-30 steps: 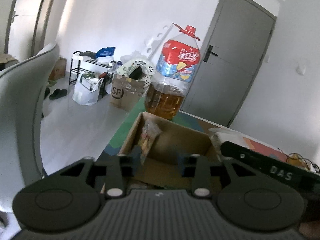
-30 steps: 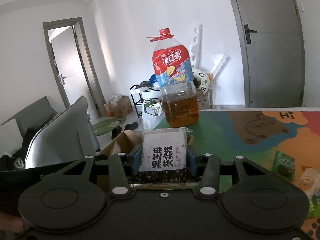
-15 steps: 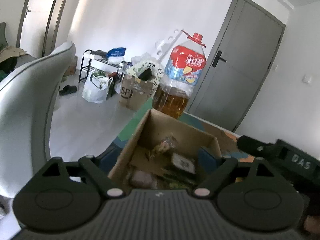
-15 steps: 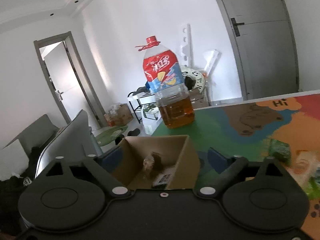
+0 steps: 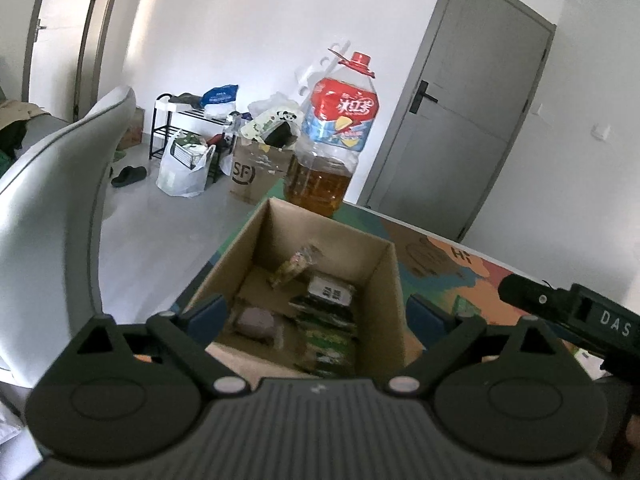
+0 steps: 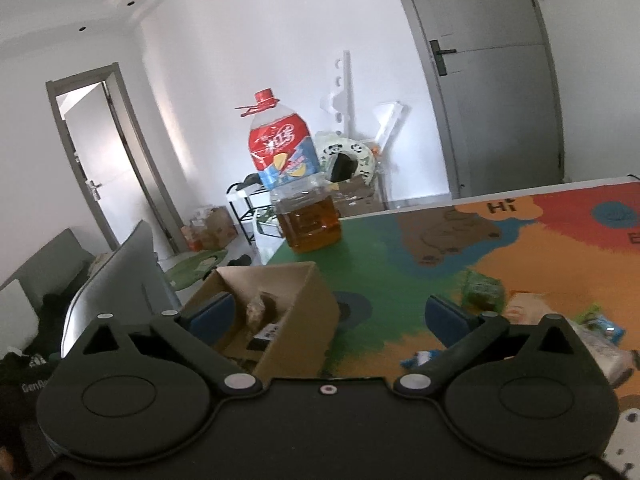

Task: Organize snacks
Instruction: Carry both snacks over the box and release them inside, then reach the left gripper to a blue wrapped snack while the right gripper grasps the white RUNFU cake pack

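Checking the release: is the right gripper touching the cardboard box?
Cannot tell. Right wrist view: the right gripper is open and empty, but its left finger overlaps the cardboard box.

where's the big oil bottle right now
The oil bottle stands upright at the table's green corner, just behind the cardboard box; in the right wrist view it sits left of centre, beyond the box's far edge.

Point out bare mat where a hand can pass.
Free: the green stretch between the cardboard box and the oil jug. Crowded: the orange area by the snack packets, and inside the box.
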### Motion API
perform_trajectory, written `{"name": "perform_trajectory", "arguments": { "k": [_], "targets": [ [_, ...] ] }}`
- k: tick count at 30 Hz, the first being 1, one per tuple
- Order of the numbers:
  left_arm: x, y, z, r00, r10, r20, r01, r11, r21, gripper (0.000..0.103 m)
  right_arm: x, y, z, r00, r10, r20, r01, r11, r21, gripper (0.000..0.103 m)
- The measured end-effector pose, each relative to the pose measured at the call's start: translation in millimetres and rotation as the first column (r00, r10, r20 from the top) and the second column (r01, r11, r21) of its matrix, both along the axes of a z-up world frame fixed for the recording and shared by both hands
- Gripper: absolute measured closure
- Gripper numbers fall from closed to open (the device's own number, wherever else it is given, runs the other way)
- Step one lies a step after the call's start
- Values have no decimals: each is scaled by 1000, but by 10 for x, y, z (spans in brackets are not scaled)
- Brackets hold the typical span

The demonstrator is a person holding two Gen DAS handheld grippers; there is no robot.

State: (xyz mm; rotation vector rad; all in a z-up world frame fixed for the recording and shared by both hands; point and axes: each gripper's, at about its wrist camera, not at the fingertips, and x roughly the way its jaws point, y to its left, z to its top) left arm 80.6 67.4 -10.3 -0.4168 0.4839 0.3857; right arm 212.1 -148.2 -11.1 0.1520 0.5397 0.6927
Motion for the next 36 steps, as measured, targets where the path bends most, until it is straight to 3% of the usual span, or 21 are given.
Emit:
{"name": "perform_trajectory", "arguments": {
  "k": [8, 18, 36],
  "targets": [
    [50, -244, -9, 998, -64, -27, 65, 998, 9, 7, -33, -327, 12, 1000, 13, -14, -13, 1000, -14, 0],
    [106, -536, -73, 989, -137, -58, 138, 990, 16, 7, -57, -702, -57, 999, -43, -8, 43, 997, -58, 0],
    [411, -975, -187, 964, -267, 8, 267, 963, -22, 9, 183, -1274, -423, 984, -166, -63, 165, 986, -23, 0]
  ]
}}
